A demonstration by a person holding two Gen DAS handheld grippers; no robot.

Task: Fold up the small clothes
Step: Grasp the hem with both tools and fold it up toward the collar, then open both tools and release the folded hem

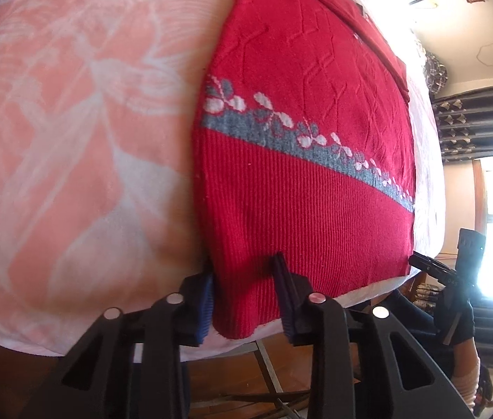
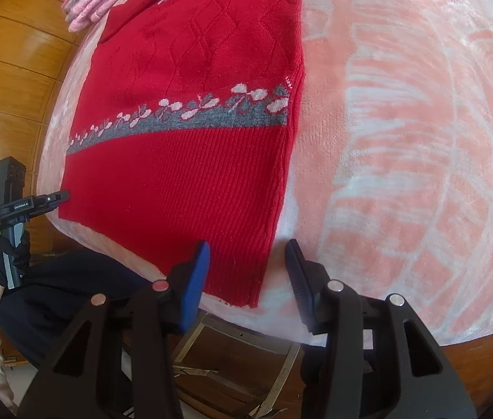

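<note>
Two hand-held grippers at sweater [image 1: 302, 181] hem | left hand-held gripper [image 1: 244, 295] wide, straddling corner | right hand-held gripper [image 2: 249, 279] wide, straddling opposite corner

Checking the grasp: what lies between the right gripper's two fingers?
In the right wrist view, the near corner of the red sweater lies between the open right gripper's fingers, on the pink blanket; neither finger touches it.

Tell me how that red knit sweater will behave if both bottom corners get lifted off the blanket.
The red sweater is soft ribbed knit lying flat, so it will probably drape and sag between the left tongs and right tongs. The plush pink blanket looks grippy, so dragging may bunch it. It seems light, and not fragile.
</note>
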